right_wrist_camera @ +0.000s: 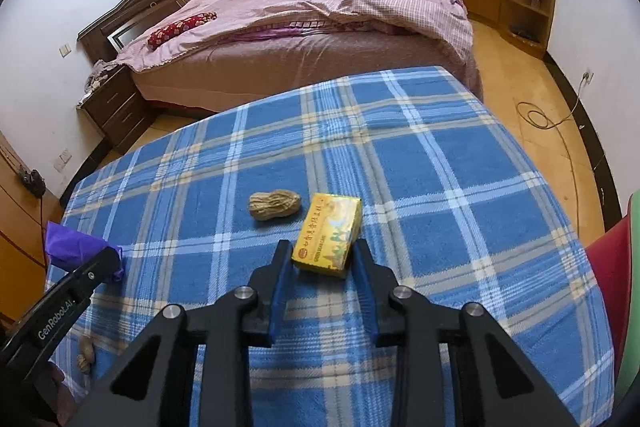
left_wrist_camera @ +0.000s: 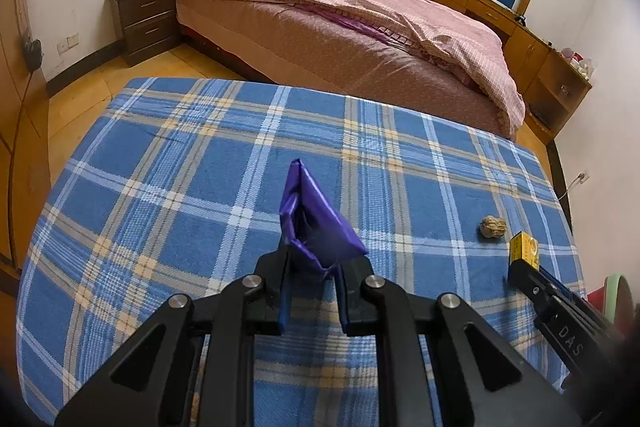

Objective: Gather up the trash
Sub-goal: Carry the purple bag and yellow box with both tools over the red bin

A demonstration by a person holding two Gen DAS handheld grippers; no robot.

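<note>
My left gripper (left_wrist_camera: 313, 259) is shut on a purple plastic bag (left_wrist_camera: 312, 223), whose mouth stands open upward above the blue plaid table (left_wrist_camera: 160, 187). The bag also shows at the left of the right wrist view (right_wrist_camera: 76, 247). My right gripper (right_wrist_camera: 322, 255) has its fingers on either side of a small yellow box (right_wrist_camera: 328, 233); the box looks tilted and gripped, just above the cloth. In the left wrist view the box (left_wrist_camera: 524, 247) shows at the right gripper's tip. A peanut shell (right_wrist_camera: 275, 205) lies on the cloth just left of the box, also seen in the left wrist view (left_wrist_camera: 493, 227).
Another peanut shell (right_wrist_camera: 86, 355) lies near the table's left front edge. A bed with a pink quilt (left_wrist_camera: 360, 27) stands beyond the table. A red and green bin (right_wrist_camera: 616, 291) sits at the table's right side. A cable (right_wrist_camera: 540, 119) lies on the floor.
</note>
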